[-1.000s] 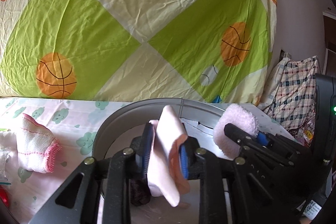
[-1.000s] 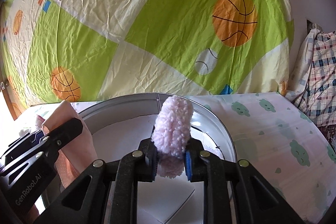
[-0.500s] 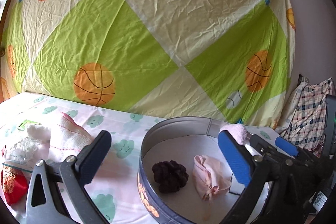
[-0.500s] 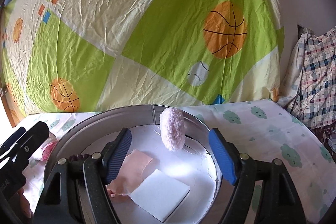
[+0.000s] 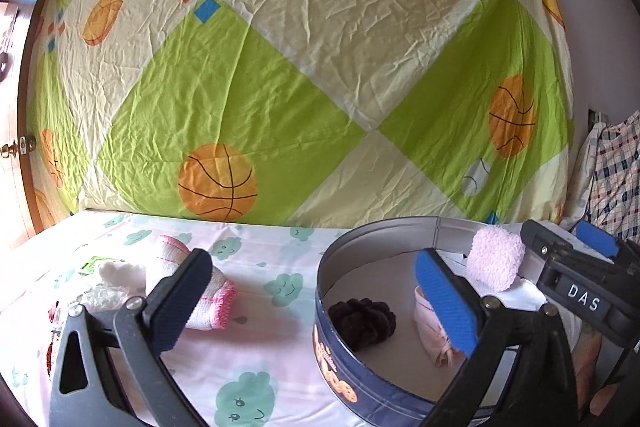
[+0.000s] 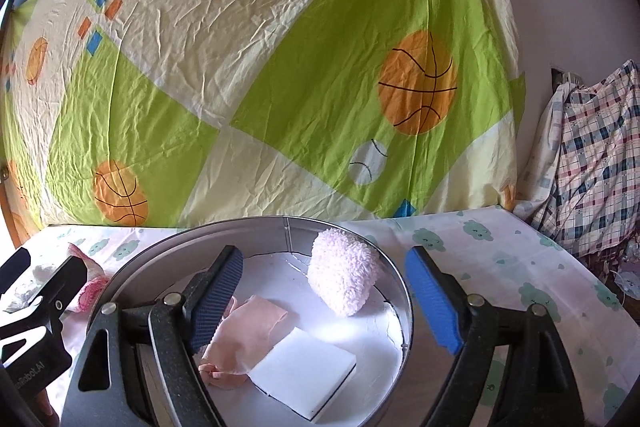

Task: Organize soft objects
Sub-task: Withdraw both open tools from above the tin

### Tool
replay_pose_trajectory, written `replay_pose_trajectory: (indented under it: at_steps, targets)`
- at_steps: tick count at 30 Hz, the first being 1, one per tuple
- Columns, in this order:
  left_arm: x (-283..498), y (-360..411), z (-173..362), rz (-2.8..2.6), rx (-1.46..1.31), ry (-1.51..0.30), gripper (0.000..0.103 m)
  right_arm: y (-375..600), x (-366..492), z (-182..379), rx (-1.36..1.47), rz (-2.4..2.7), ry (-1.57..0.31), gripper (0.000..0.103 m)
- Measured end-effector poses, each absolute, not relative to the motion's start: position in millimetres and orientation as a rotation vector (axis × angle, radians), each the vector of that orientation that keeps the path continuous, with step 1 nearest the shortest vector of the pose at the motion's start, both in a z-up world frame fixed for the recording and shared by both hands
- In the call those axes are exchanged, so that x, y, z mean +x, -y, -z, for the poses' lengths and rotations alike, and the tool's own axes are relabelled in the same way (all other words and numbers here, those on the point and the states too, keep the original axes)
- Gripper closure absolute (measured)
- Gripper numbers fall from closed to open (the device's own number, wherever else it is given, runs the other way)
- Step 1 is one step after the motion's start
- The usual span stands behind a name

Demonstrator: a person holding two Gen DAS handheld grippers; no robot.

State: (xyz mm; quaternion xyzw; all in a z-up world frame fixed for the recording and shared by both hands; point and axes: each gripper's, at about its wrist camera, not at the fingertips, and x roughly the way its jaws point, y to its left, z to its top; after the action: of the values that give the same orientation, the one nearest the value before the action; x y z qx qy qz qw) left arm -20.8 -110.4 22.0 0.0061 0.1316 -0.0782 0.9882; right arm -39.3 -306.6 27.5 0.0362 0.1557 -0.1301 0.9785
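Observation:
A round dark-blue tin (image 5: 332, 379) stands on the cloud-print sheet. In it lie a dark brown fuzzy piece (image 5: 362, 317), a peach cloth (image 5: 434, 341) and a fluffy pink piece (image 5: 496, 263), which leans on the far wall. My left gripper (image 5: 312, 303) is open over the tin's left rim and holds nothing. My right gripper (image 6: 326, 299) hangs over the tin with its jaws opening. The fluffy pink piece (image 6: 344, 279) lies ahead between its fingers, untouched by the pads. The peach cloth (image 6: 248, 335) partly covers a white pad (image 6: 304, 371).
A pink-and-white knitted cloth (image 5: 216, 301) and white fluffy bits (image 5: 120, 271) lie on the sheet left of the tin. A basketball-print sheet (image 5: 320, 87) hangs behind. Plaid fabric (image 6: 592, 167) is piled at the right. The tin's rim (image 6: 404, 291) is metal.
Both grippers opened. The left let go of the peach cloth and the right let go of the fluffy pink piece; both pieces now lie in the tin. The left gripper swung leftward.

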Motion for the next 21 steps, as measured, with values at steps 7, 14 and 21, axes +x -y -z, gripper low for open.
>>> replay_pose_trajectory:
  at_steps: [7,14,21]
  targets:
    - [-17.9,102.8,-20.4,0.164,-0.012,-0.295,0.000,304.5,-41.2,-26.2,0.069,0.278,-0.309,0.016]
    - [-22.5,98.8,-19.0,0.167,0.004,-0.303,0.000,301.7,-45.2,-23.3,0.112,0.287,-0.297,0.016]
    - [-27.3,91.7,-18.0,0.177,0.013,-0.312,0.000,294.5,-52.7,-24.3,0.102,0.307,-0.279,0.016]
